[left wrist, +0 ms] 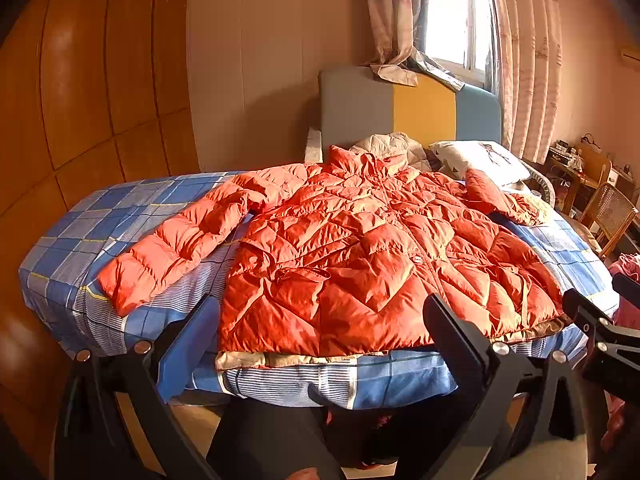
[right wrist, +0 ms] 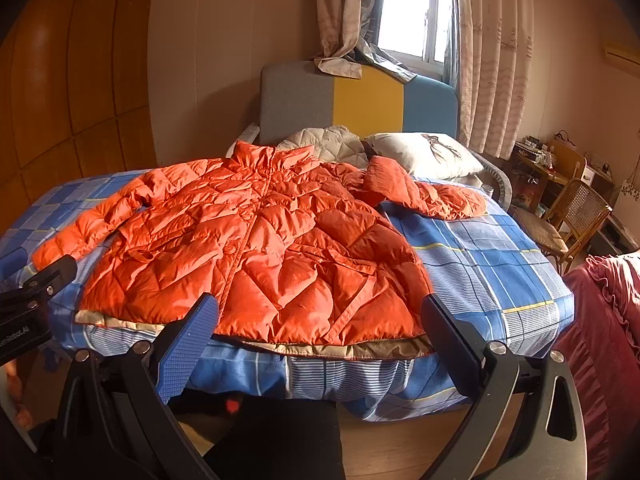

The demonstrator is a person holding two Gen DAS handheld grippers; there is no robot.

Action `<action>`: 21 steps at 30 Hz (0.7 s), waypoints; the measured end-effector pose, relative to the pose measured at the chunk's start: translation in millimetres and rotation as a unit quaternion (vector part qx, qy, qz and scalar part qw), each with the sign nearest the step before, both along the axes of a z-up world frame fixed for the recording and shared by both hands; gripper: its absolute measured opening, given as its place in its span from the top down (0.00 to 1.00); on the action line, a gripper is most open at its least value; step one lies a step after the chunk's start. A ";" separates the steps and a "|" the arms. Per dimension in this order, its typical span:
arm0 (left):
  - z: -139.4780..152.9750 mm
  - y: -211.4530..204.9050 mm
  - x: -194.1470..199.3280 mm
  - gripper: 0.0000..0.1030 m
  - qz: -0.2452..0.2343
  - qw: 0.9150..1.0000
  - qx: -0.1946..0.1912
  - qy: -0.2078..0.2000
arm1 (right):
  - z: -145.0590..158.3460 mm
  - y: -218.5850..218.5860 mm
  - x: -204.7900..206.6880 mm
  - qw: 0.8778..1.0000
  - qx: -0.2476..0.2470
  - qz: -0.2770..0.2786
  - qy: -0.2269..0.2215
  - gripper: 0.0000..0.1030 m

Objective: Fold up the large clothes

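Jacket (left wrist: 360, 248) lies collar-to-hem along the bed (left wrist: 72, 240), hem at the near edge before both spread, empty grippers (left wrist: 320, 320) (right wrist: 320, 316).

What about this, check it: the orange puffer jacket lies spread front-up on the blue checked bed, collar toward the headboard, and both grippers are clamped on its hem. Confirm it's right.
One thing is wrong: neither gripper holds the hem. The left gripper and right gripper both stand wide open, short of the orange puffer jacket, as each wrist view shows. The rest holds: front-up on the blue checked bed, collar toward the headboard.
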State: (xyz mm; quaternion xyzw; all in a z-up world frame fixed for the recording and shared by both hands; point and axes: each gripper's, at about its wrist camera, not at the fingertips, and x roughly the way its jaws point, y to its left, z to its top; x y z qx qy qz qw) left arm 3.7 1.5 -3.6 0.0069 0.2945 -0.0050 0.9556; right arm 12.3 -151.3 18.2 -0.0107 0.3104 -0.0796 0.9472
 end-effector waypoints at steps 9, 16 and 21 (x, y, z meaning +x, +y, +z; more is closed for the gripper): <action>-1.7 1.5 1.5 0.02 0.003 1.000 -0.003 0.007 | 1.9 -1.5 0.0 1.000 0.001 -0.004 -0.006 0.03; -0.6 3.0 1.9 0.02 0.004 1.000 -0.005 0.007 | -1.1 -0.3 0.5 1.000 0.001 -0.002 -0.004 0.03; -1.1 4.9 2.7 0.02 0.006 1.000 -0.006 0.009 | -3.3 -2.4 0.1 1.000 0.005 -0.004 -0.002 0.03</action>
